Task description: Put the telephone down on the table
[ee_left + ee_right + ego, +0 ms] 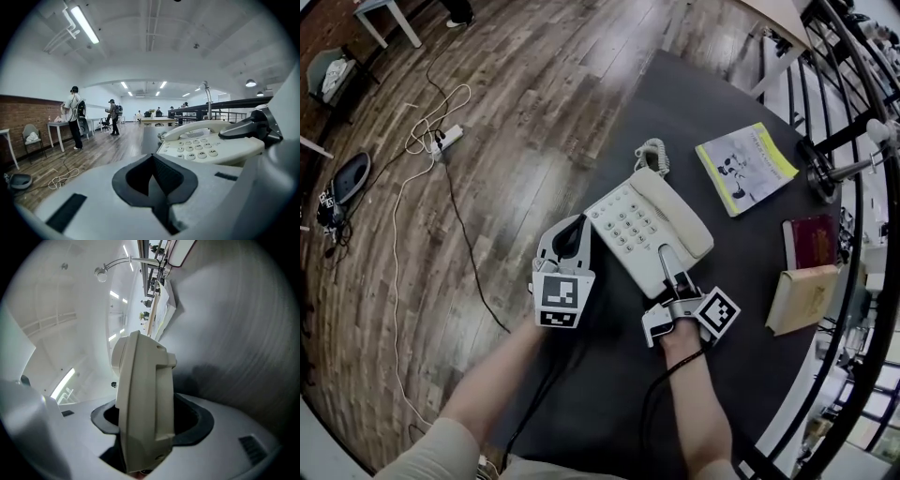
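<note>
telephone [143, 399] hides right gripper [671, 272] jaws' inner faces; booklet [745, 167] print unreadable

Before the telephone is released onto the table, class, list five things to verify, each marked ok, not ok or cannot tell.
1. Right gripper shut on the telephone: ok.
2. Left gripper shut with nothing between its jaws: ok.
3. Telephone over the dark table, not over the floor: ok.
4. Handset seated on the telephone: ok.
5. Telephone's underside resting on the table: cannot tell.
6. Yellow booklet apart from the telephone: ok.
</note>
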Tool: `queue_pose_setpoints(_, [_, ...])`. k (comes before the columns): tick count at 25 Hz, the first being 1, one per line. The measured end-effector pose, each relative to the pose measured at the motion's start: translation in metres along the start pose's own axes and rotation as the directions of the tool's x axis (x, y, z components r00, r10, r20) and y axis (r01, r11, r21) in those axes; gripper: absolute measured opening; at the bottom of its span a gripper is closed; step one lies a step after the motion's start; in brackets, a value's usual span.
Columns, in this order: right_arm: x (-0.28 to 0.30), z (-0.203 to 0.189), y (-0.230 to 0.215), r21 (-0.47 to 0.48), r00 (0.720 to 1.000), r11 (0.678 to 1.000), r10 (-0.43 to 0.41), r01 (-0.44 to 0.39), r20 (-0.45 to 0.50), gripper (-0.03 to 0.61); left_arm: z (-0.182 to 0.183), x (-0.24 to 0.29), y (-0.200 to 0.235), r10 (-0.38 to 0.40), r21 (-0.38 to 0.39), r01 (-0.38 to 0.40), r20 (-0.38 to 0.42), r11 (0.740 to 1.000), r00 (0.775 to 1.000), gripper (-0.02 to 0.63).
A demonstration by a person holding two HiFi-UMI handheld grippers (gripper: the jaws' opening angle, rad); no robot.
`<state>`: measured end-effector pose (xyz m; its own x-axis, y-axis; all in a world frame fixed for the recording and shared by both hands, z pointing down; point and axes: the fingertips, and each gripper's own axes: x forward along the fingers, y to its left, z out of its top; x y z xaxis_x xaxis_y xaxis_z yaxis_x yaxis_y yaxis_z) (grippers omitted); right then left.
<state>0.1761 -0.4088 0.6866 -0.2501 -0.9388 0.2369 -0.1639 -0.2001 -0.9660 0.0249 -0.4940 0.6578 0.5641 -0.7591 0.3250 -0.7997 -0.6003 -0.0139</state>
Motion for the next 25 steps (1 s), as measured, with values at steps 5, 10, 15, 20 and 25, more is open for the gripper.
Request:
queue_pose_setpoints(5, [0.000, -0.001, -0.007, 0.020, 0.997, 0.997, -0.075, 0.075, -0.019, 0.268, -0.002, 0.004, -0.004, 0.001, -0.011, -0.001, -0.014, 1.000, 1.000, 0.003])
queue_pose_setpoints(10, [-0.001, -0.002, -0.007, 0.008, 0.996, 0.996, -0.092, 0.092, -0.007, 0.268, -0.003, 0.004, -0.006, -0.009, -0.007, 0.009, -0.016, 1.000, 1.000, 0.003])
queue_pose_setpoints(15, [-0.001, 0.001, -0.013, 0.000, 0.993, 0.993, -0.119, 0.119, -0.005, 0.268, -0.012, 0.004, -0.007, -0.015, -0.052, 0.012, -0.057, 0.999, 0.998, 0.003])
queue_pose_setpoints(20, [-0.003, -0.001, -0.011, 0.025, 0.988, 0.987, -0.157, 0.157, -0.001, 0.268, -0.009, 0.002, -0.013, -0.018, -0.017, 0.017, -0.058, 1.000, 0.998, 0.003])
queue_pose_setpoints(25, [-0.020, -0.011, -0.017, 0.040, 0.971, 0.970, -0.241, 0.240, 0.006, 0.268, -0.006, -0.007, -0.012, -0.008, -0.011, 0.007, -0.080, 1.000, 0.997, 0.003])
